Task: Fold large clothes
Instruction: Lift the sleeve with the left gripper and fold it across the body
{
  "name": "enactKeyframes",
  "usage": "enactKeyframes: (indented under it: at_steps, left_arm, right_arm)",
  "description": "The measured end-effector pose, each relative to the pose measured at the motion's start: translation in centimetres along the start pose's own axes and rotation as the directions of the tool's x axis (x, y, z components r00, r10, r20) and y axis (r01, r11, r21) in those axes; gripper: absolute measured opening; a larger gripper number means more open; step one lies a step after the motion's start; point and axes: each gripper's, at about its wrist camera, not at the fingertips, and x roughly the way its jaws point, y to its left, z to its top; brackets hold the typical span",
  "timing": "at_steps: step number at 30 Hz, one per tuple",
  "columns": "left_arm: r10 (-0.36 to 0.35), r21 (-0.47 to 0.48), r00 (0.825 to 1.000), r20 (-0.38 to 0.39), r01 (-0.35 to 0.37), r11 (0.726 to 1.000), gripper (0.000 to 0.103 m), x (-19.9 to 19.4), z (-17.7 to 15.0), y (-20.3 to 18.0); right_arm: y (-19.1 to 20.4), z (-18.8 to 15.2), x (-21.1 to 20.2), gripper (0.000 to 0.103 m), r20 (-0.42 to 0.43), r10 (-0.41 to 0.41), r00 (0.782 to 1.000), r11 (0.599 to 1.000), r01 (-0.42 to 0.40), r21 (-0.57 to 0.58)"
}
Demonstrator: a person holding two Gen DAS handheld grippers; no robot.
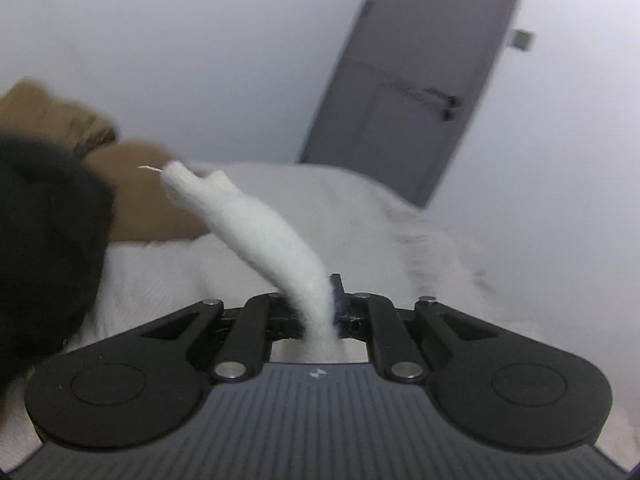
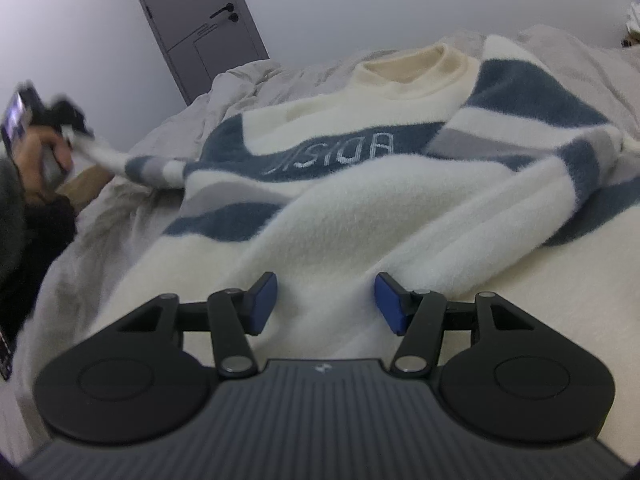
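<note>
In the left wrist view, the left gripper [image 1: 334,312] is pressed together on a white fuzzy cuff [image 1: 260,232], the end of a sleeve that rises out of the pinch and arcs up to the left, its tip loose in the air. Behind it lies the pale bed [image 1: 400,216]. A brown cushion [image 1: 132,196] sits at the bed's left edge, partly hidden by a dark blurred shape at the frame's left border. A grey door [image 1: 420,72] with a black handle stands in the white wall beyond.

In the right wrist view, the right gripper [image 2: 326,300] is spread wide, its blue pads [image 2: 264,300] apart, hovering just over the white lower part of the sweater [image 2: 340,200]; whether the pads touch the fabric cannot be told. The sweater lies spread face up on the bed [image 2: 560,320], white with blue and grey stripes, lettering across the chest and a cream collar at the far end. Its right-hand sleeve is folded in across the body. The other sleeve [image 2: 148,166] stretches out to the left, lifted off the bed, and ends in the left gripper [image 2: 68,128], which a hand [image 2: 36,160] holds. The grey door [image 2: 200,20] stands behind.
</note>
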Motion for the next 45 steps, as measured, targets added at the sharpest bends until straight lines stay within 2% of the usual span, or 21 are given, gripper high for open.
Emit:
enactKeyframes:
  at_steps: [6,9,13,17,22,26,30,31,35,41,45]
  left_arm:
    - [-0.114,0.125,0.992,0.048,0.108,0.986,0.01,-8.5,2.5,-8.1]
    - [-0.166,0.25,0.985,0.048,0.149,0.957,0.011,-12.2,2.2,-13.0]
    - [-0.213,0.369,0.977,0.02,0.191,0.909,0.011,-17.2,-0.2,-18.8]
    - [-0.274,0.498,0.962,-0.022,0.248,0.831,0.011,-22.3,-3.7,-23.9]
    - [-0.327,0.642,0.941,-0.086,0.303,0.704,0.011,-27.9,-9.6,-28.7]
    - [-0.34,0.677,0.93,-0.142,0.342,0.652,0.011,-30.5,-14.6,-30.8]
    - [-0.348,0.715,0.913,-0.214,0.389,0.581,0.011,-32.3,-20.3,-32.4]
    - [-0.35,0.715,0.908,-0.231,0.402,0.571,0.011,-32.6,-21.7,-32.6]
    - [-0.347,0.693,0.887,-0.304,0.456,0.558,0.012,-33.7,-27.5,-32.4]
    - [-0.318,0.654,0.853,-0.414,0.521,0.548,0.012,-34.1,-35.7,-30.7]
    - [-0.292,0.629,0.838,-0.46,0.54,0.559,0.012,-31.3,-38.8,-29.0]
  right_arm:
    - [0.1,-0.1,-2.2,0.058,0.038,-0.007,0.999,1.0,0.008,-0.029]
    - [-0.3,0.2,-3.9,0.058,0.076,-0.005,0.997,1.0,0.007,-0.019]
    - [-1.2,0.9,-6.3,0.058,0.142,-0.003,0.99,1.0,0.002,0.007]
    - [-2.0,1.9,-7.8,0.058,0.2,-0.004,0.98,1.0,0.002,0.013]
    - [-3.7,2.2,-10.2,0.058,0.252,-0.003,0.968,0.998,-0.011,0.055]
    - [-6.0,2.1,-12.2,0.058,0.275,-0.02,0.961,0.987,-0.025,0.159]
    - [-8.6,1.5,-14.8,0.058,0.309,-0.07,0.949,0.971,-0.006,0.241]
    - [-9.4,1.4,-15.4,0.058,0.318,-0.082,0.944,0.965,-0.004,0.261]
    - [-12.1,0.7,-16.7,0.058,0.322,-0.134,0.937,0.938,0.016,0.346]
    - [-14.2,-0.2,-17.7,0.058,0.329,-0.189,0.925,0.929,0.059,0.366]
    - [-15.4,-0.4,-17.4,0.058,0.323,-0.201,0.925,0.917,0.062,0.393]
